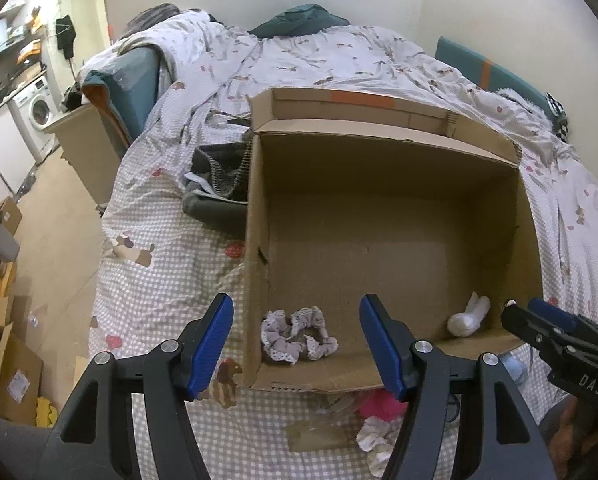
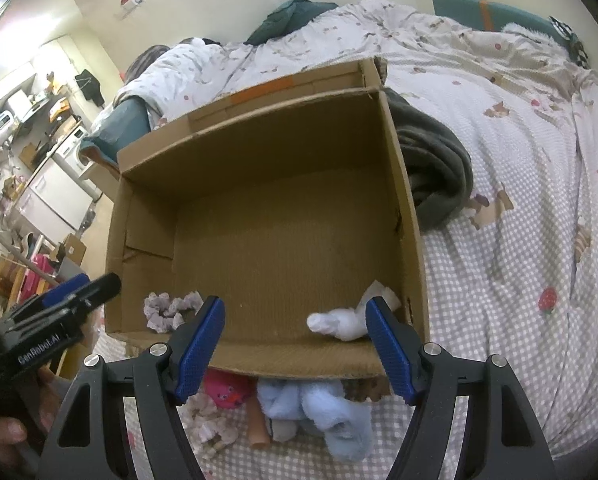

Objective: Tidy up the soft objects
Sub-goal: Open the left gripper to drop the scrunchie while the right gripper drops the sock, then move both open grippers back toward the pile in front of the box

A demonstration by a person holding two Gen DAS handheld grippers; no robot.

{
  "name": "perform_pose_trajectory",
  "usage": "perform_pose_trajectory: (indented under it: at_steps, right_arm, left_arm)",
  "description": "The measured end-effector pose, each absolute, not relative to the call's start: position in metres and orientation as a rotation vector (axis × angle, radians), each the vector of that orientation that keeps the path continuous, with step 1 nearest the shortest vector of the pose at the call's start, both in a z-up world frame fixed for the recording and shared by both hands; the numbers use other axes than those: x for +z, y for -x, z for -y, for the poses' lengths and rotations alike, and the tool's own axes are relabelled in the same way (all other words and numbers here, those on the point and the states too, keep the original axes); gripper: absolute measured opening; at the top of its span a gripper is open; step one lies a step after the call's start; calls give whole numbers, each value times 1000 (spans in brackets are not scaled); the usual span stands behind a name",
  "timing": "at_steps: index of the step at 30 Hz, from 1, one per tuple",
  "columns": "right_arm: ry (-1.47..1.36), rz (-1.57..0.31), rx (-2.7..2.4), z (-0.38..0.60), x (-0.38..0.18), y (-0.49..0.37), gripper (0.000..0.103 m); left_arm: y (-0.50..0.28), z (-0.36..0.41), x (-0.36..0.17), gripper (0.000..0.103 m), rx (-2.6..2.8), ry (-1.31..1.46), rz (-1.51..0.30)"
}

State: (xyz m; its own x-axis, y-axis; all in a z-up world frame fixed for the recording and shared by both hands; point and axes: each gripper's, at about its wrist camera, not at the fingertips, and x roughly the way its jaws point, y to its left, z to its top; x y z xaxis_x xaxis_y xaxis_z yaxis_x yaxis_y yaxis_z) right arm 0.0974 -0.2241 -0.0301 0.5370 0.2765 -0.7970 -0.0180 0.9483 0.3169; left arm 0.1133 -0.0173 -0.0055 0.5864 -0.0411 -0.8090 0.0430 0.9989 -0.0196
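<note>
Cardboard box (image 1: pixel 379 208) holds scrunchie (image 1: pixel 297 334) and white sock (image 2: pixel 339 324) — jaws empty

Washing machine (image 1: pixel 39 110) — teal headboard (image 1: pixel 495 70).

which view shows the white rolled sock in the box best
The right wrist view: the white rolled sock lies near centre between that gripper's open fingers, its folds clear against the cardboard box. The left wrist view shows it smaller, off to the right in the box corner.
</note>
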Motion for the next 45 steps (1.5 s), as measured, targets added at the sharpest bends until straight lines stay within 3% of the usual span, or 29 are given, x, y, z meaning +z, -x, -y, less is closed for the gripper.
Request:
perform_pose_trajectory:
  at_steps: [22, 37, 45]
  right_arm:
    - [-242, -981, 163, 224, -16, -44, 77]
    - [-270, -1088, 128, 218, -40, -28, 77]
    - [-325, -1113, 123, 221, -47, -33, 77]
  left_arm:
    - [-46, -11, 1, 63, -19, 42, -947]
    - [-47, -38, -54, 62, 54, 206, -1188]
    - [-66, -11, -87, 52, -48, 261, -1318]
